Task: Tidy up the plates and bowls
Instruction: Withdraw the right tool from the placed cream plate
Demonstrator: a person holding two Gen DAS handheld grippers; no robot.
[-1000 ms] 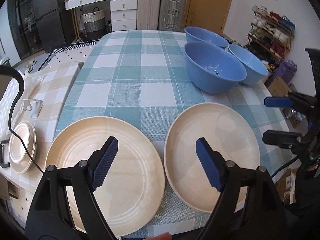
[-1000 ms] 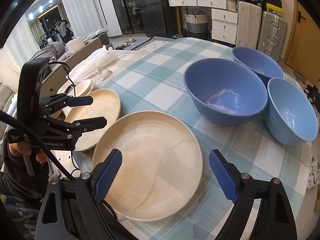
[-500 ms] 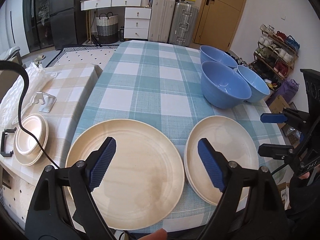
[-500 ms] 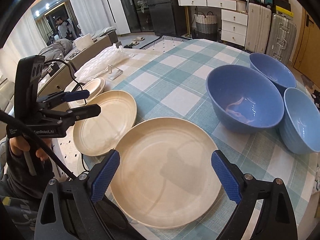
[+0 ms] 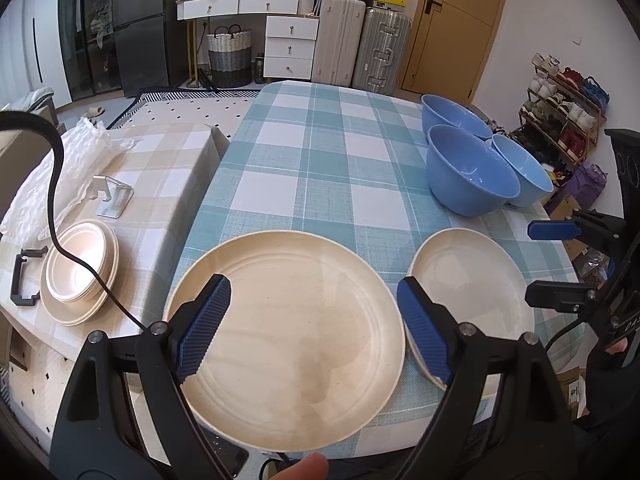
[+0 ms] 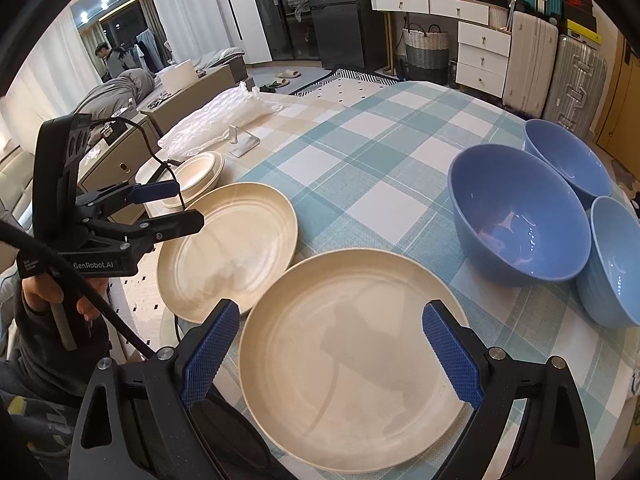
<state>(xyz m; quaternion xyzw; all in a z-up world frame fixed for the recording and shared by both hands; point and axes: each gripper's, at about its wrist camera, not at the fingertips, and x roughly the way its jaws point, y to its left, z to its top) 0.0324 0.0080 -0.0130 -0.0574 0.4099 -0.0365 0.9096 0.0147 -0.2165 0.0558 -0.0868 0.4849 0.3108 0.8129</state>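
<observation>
Two cream plates lie side by side at the table's near edge. My left gripper (image 5: 316,328) is open and empty above the left plate (image 5: 288,336). My right gripper (image 6: 336,356) is open and empty above the right plate (image 6: 352,336), which also shows in the left wrist view (image 5: 472,280). The left plate shows in the right wrist view (image 6: 232,248). Three blue bowls (image 5: 468,172) stand together at the far right of the table; the nearest bowl in the right wrist view (image 6: 516,220) is beyond the right plate.
The table has a teal checked cloth (image 5: 320,160). A lower beige side table (image 5: 160,168) on the left holds a stack of small cream dishes (image 5: 80,268), a metal stand (image 5: 114,196) and crumpled plastic. Suitcases, drawers and a shoe rack stand behind.
Both grippers have drawn back and risen, so more of the table shows. The left gripper shifted left, from between the plates to over the left plate. Nothing on the table moved.
</observation>
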